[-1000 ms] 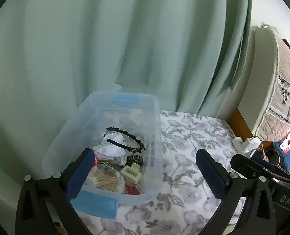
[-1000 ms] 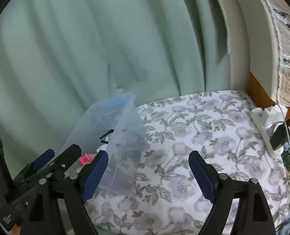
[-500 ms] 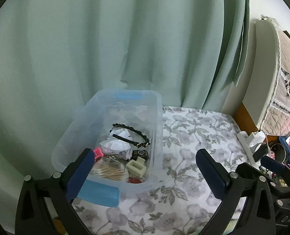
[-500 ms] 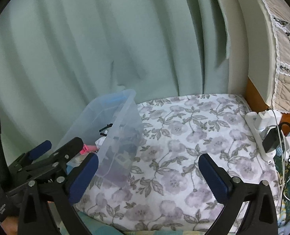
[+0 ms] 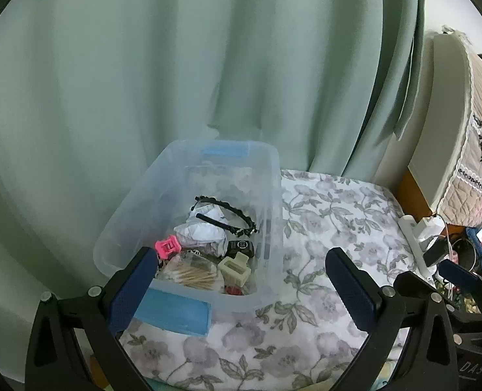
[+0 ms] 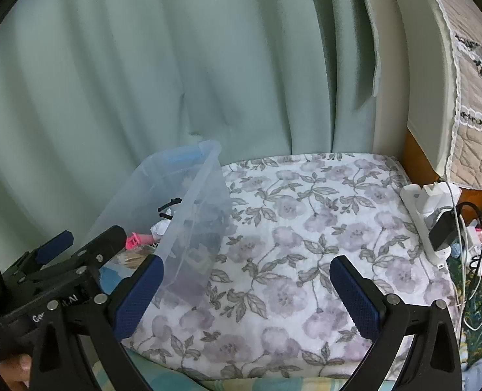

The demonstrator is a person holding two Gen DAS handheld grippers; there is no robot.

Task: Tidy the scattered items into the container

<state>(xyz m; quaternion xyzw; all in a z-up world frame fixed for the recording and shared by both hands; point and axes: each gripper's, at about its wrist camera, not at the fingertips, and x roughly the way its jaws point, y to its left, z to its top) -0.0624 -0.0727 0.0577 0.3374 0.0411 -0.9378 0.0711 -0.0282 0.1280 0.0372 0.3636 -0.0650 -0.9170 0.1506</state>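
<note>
A clear plastic container [image 5: 270,195] with blue handles sits on the left of a floral-covered surface [image 5: 332,215]. Inside lie a black headband [image 5: 228,210], crumpled white paper [image 5: 202,231], a pink clip [image 5: 166,247], a cream hair claw [image 5: 233,267], a small black box [image 5: 239,247] and a pack of cotton swabs [image 5: 195,275]. My left gripper [image 5: 241,260] hangs open in front of the container's near wall, holding nothing. My right gripper [image 6: 246,268] stands wide open over the floral cloth [image 6: 306,228], right of the container [image 6: 195,215], empty. The left gripper [image 6: 62,260] shows at the right wrist view's left edge.
Green curtains [image 5: 208,65] hang close behind the container. A white power strip [image 6: 426,221] with plugs and cables lies along the right edge of the surface. A padded headboard with a quilted cover [image 5: 469,130] rises at the right.
The right gripper's jaws have spread wider. Both views have pulled back slightly, so the container sits a little farther off and more of the cloth shows.
</note>
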